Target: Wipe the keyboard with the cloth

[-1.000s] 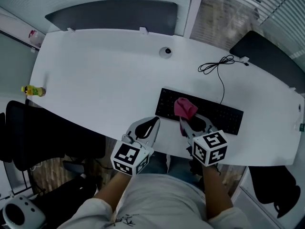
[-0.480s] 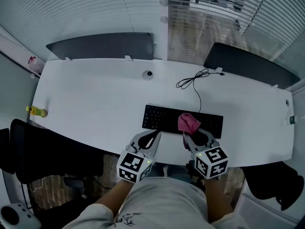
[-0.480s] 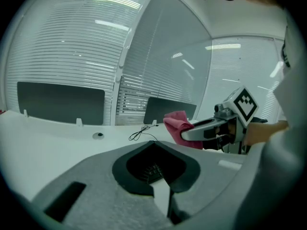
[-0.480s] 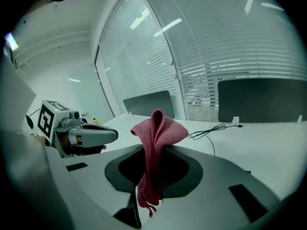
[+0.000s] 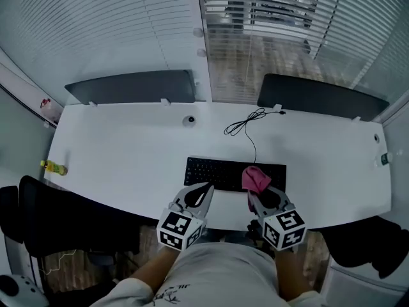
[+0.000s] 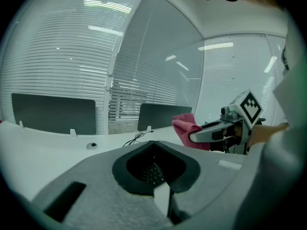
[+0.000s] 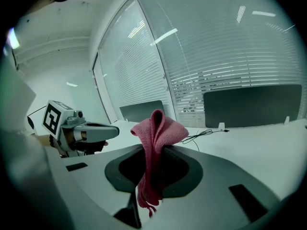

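Jaws of right gripper (image 7: 162, 150) clamp cloth (image 7: 158, 126); left gripper (image 6: 153, 142) jaws meet.

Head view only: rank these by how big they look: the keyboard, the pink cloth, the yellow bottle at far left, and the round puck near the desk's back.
1. keyboard, clearly the largest
2. pink cloth
3. yellow bottle and round puck: both tiny, too alike to rank

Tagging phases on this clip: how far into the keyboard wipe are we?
Done: the pink cloth is picked up, right gripper shut on it. In hand: it's held over the right end of the keyboard, seemingly off the keys. The left gripper is shut, empty, at the front edge. Left: the wiping; the frames don't show how much is covered.
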Demonstrator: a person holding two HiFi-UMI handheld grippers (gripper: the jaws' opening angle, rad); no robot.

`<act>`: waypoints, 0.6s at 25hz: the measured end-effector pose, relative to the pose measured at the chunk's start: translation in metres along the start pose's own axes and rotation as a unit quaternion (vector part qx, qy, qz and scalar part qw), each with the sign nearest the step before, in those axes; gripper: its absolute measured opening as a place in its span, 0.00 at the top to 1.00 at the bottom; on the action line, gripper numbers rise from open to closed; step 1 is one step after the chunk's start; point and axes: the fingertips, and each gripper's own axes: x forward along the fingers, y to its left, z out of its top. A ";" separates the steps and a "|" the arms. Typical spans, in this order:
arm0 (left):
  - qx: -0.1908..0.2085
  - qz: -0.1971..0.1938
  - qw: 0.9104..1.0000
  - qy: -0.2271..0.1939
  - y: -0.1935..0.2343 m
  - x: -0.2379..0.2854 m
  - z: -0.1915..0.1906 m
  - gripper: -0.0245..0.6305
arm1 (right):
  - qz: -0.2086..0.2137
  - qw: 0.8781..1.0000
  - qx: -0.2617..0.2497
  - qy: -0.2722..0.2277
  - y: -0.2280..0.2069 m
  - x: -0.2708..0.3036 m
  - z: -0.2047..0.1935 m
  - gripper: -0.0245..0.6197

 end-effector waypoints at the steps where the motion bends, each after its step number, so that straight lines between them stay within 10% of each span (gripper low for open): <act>1: 0.002 0.000 1.000 0.000 -0.001 0.001 0.002 0.95 | -0.001 1.000 -0.001 -0.002 -0.001 -0.002 0.002 0.85; 15: 0.002 -0.004 1.000 -0.007 -0.016 0.005 0.005 0.95 | -0.005 1.000 -0.024 -0.002 -0.006 -0.008 0.007 0.85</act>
